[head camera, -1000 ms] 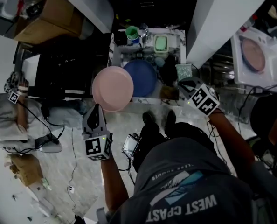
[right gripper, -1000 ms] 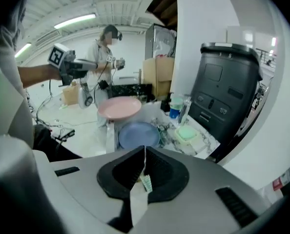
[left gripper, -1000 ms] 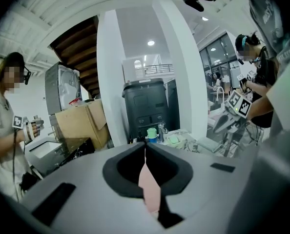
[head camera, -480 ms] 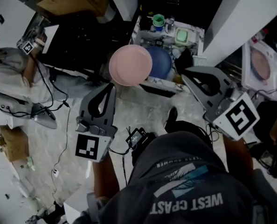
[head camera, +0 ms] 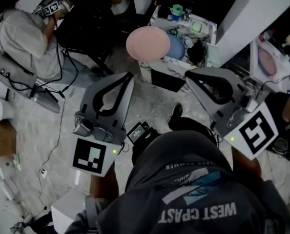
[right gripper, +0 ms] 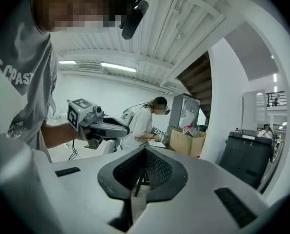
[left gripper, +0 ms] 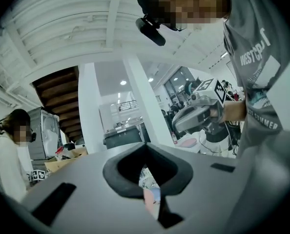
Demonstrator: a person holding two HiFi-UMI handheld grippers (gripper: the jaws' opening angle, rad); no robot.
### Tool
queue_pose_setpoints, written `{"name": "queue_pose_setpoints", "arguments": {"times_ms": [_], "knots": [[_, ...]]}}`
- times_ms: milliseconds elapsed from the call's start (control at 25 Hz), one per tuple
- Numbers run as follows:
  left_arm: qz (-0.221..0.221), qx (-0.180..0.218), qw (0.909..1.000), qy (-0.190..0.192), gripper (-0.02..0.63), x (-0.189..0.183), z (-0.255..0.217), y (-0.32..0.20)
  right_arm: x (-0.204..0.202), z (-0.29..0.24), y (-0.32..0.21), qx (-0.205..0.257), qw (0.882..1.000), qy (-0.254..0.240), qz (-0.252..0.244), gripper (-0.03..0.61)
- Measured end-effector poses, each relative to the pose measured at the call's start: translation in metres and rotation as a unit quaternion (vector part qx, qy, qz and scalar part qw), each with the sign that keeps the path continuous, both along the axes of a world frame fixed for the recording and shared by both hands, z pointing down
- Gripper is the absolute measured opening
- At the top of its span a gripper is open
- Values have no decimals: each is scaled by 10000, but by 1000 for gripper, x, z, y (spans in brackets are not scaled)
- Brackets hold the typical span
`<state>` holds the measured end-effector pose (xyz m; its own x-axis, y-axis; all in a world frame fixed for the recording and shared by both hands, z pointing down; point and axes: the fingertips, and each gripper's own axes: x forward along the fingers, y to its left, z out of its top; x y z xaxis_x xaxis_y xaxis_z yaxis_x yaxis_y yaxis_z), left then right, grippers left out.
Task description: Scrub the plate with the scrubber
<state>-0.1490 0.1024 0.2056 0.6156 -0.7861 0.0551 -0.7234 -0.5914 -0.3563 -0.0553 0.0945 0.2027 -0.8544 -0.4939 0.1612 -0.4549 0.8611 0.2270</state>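
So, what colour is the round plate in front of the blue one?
The plate is pale pink, plain with no pattern. The head view shows it best.

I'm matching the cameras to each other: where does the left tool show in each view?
Head view: the left tool is left of centre, pointing up the picture, marker cube lowest.
Left gripper view: the left tool itself fills the lower half, jaws together.
Right gripper view: the left tool is at middle left, pointing right.
Shared landmark: the person in the white shirt.
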Motion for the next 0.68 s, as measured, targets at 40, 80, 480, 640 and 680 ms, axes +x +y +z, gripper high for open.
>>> {"name": "queue_pose_setpoints", "arguments": {"times_ms": [40, 80, 480, 640, 680], "knots": [[19, 19, 10000, 22, 5, -2, 3, 10, -4, 0, 11, 57, 10000, 20, 6, 28], [37, 22, 10000, 49, 5, -4, 6, 18, -8, 0, 21, 114, 9999, 38, 17, 28], [232, 332, 9991, 121, 5, -1, -12, 80, -8, -29, 90, 604, 9978, 103, 260, 28], [210, 372, 9991, 75, 5, 2, -26, 98, 0, -45, 102, 676, 9971, 82, 330, 28], [206, 393, 9990, 43, 5, 3, -30, 101, 2, -50, 104, 695, 9969, 80, 350, 28]]}}
